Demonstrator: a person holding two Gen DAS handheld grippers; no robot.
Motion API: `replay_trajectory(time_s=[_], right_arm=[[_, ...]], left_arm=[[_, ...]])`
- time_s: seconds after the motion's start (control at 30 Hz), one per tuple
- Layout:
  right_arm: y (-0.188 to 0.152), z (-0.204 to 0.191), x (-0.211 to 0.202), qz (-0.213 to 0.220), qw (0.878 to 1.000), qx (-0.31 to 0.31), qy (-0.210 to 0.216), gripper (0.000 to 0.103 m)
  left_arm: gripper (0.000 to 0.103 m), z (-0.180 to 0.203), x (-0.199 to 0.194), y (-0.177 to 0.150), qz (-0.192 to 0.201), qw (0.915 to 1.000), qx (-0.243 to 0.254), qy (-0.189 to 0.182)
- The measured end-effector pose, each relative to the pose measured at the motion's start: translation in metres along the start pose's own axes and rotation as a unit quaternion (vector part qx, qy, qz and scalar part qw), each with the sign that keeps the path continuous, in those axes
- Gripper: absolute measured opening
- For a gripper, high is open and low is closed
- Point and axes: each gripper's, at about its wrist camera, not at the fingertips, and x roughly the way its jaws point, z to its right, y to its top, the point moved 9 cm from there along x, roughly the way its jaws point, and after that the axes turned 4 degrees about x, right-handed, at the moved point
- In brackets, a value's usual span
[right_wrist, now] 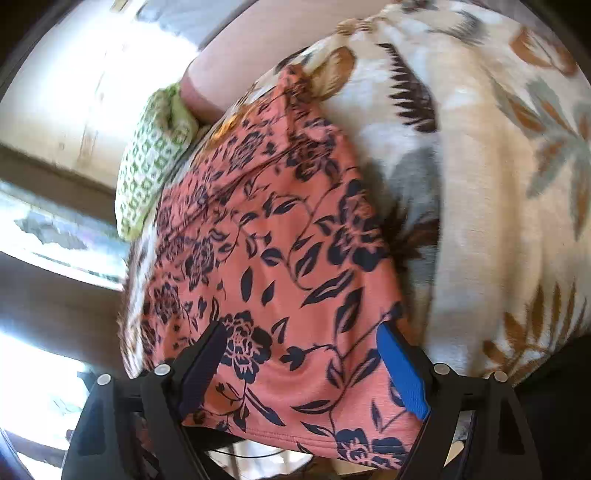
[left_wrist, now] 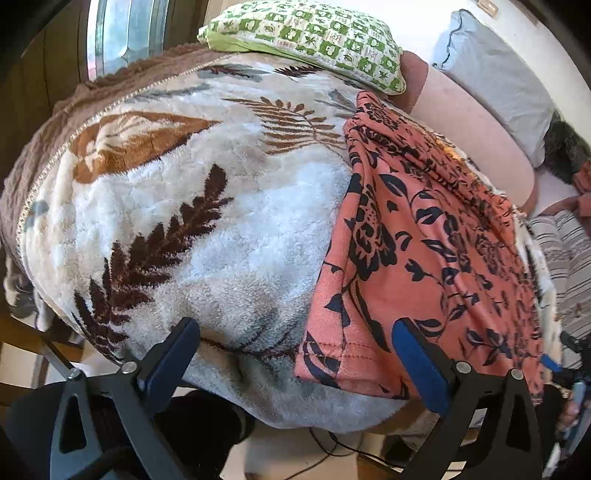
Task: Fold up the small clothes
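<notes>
A coral-pink garment with a dark floral print point(left_wrist: 424, 251) lies spread on a fleece leaf-pattern blanket point(left_wrist: 207, 229), running from the near edge toward the far pillow. My left gripper point(left_wrist: 295, 332) is open, straddling the garment's near left hem corner, and holds nothing. In the right wrist view the same garment point(right_wrist: 280, 258) fills the middle. My right gripper point(right_wrist: 299, 343) is open over the garment's near hem, its fingers apart on either side of the cloth, and holds nothing. The blanket point(right_wrist: 498, 184) lies to the right.
A green-and-white patterned pillow point(left_wrist: 310, 40) lies at the far end, also showing in the right wrist view point(right_wrist: 151, 162). A grey pillow point(left_wrist: 495, 74) and striped cloth point(left_wrist: 565, 258) sit at the right. A window point(left_wrist: 125, 33) is behind. The blanket's near edge drops to the floor.
</notes>
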Motion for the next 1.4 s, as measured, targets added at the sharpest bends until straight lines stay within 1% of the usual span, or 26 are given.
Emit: replay_trajectory(time_s=[0.03, 0.07, 0.1, 0.13, 0.17, 0.23, 0.33, 0.43, 0.47, 0.5, 0.53, 0.57, 0.67, 0.77, 0.8, 0.83, 0.87, 0.9, 1.03, 1.07, 1.13, 1.17, 1.2, 1.3, 1.33, 1.4], right_arm=[[0.001, 0.003, -0.001, 0.000, 1.000, 0.010, 0.009, 0.086], [0.001, 0.005, 0.000, -0.001, 1.000, 0.018, 0.017, 0.086], [0.002, 0.007, 0.001, -0.002, 0.999, 0.024, 0.022, 0.086], [0.001, 0.008, 0.003, -0.003, 0.999, 0.031, 0.026, 0.086], [0.000, 0.010, 0.006, -0.005, 0.999, 0.034, 0.028, 0.086], [-0.002, 0.010, 0.010, -0.007, 0.999, 0.034, 0.027, 0.086], [-0.004, 0.009, 0.012, -0.003, 0.999, 0.022, 0.025, 0.086], [-0.004, 0.012, 0.012, -0.002, 0.999, 0.021, 0.034, 0.086], [-0.004, 0.013, 0.012, -0.001, 0.999, 0.027, 0.042, 0.086], [-0.004, 0.015, 0.011, 0.000, 0.998, 0.032, 0.048, 0.086], [-0.003, 0.016, 0.011, 0.001, 0.998, 0.036, 0.054, 0.086], [-0.003, 0.017, 0.011, 0.002, 0.998, 0.039, 0.058, 0.086], [-0.003, 0.018, 0.009, 0.001, 0.997, 0.044, 0.063, 0.086], [-0.001, 0.019, 0.003, -0.003, 0.996, 0.058, 0.070, 0.086], [0.000, 0.020, 0.000, -0.001, 0.995, 0.062, 0.074, 0.086], [0.001, 0.020, -0.003, 0.003, 0.995, 0.065, 0.075, 0.086], [0.004, 0.022, -0.009, 0.010, 0.995, 0.068, 0.075, 0.086], [0.006, 0.024, -0.014, 0.017, 0.995, 0.069, 0.073, 0.086], [0.011, 0.035, -0.022, 0.025, 0.996, 0.074, 0.042, 0.086], [0.009, 0.038, -0.021, 0.020, 0.996, 0.078, 0.037, 0.086], [0.003, 0.036, -0.015, 0.005, 0.994, 0.089, 0.058, 0.086], [0.000, 0.032, -0.010, -0.005, 0.993, 0.093, 0.073, 0.085], [-0.004, 0.031, -0.006, -0.014, 0.993, 0.093, 0.075, 0.084], [-0.011, 0.032, 0.004, -0.020, 0.996, 0.075, 0.037, 0.079], [-0.012, 0.031, 0.004, -0.019, 0.997, 0.067, 0.031, 0.078], [-0.013, 0.032, 0.002, -0.022, 0.998, 0.058, 0.022, 0.071]], left_arm=[[0.093, 0.000, -0.001, 0.001, -0.001, 1.0000, -0.001, -0.009], [0.083, 0.002, -0.002, 0.002, -0.002, 0.9999, 0.003, -0.016], [0.078, 0.005, -0.002, 0.002, -0.005, 0.9998, 0.008, -0.019], [0.071, 0.009, -0.002, 0.002, -0.010, 0.9995, 0.015, -0.026], [0.068, 0.013, -0.001, 0.002, -0.012, 0.9992, 0.019, -0.032], [0.068, 0.022, 0.002, 0.002, -0.016, 0.9985, 0.028, -0.044], [0.068, 0.028, 0.010, 0.003, -0.026, 0.9981, 0.034, -0.043], [0.068, 0.032, 0.012, 0.007, -0.023, 0.9979, 0.034, -0.051], [0.065, 0.034, 0.011, 0.008, -0.021, 0.9978, 0.035, -0.053], [0.059, 0.035, 0.011, 0.009, -0.020, 0.9977, 0.036, -0.054], [0.042, 0.037, 0.013, 0.011, -0.020, 0.9976, 0.039, -0.054], [0.031, 0.038, 0.015, 0.010, -0.022, 0.9974, 0.042, -0.055], [0.020, 0.041, 0.014, 0.009, -0.018, 0.9968, 0.052, -0.058], [0.021, 0.045, 0.010, 0.007, -0.013, 0.9951, 0.057, -0.079], [0.024, 0.044, 0.009, 0.006, -0.015, 0.9949, 0.055, -0.083], [0.034, 0.044, 0.010, 0.006, -0.019, 0.9945, 0.051, -0.089], [0.041, 0.044, 0.012, 0.006, -0.024, 0.9937, 0.045, -0.100], [0.042, 0.045, 0.013, 0.007, -0.023, 0.9930, 0.039, -0.109], [0.040, 0.049, 0.012, 0.007, -0.017, 0.9920, 0.043, -0.117], [0.029, 0.051, 0.012, 0.007, -0.016, 0.9917, 0.048, -0.118], [0.017, 0.056, 0.012, 0.006, -0.017, 0.9906, 0.057, -0.123], [0.016, 0.059, 0.011, 0.006, -0.015, 0.9901, 0.062, -0.125], [0.015, 0.061, 0.010, 0.006, -0.013, 0.9896, 0.066, -0.127], [0.014, 0.066, 0.009, 0.007, -0.010, 0.9879, 0.075, -0.136], [0.016, 0.066, 0.010, 0.007, -0.015, 0.9877, 0.073, -0.137], [0.023, 0.064, 0.018, 0.003, -0.035, 0.9875, 0.062, -0.140]])
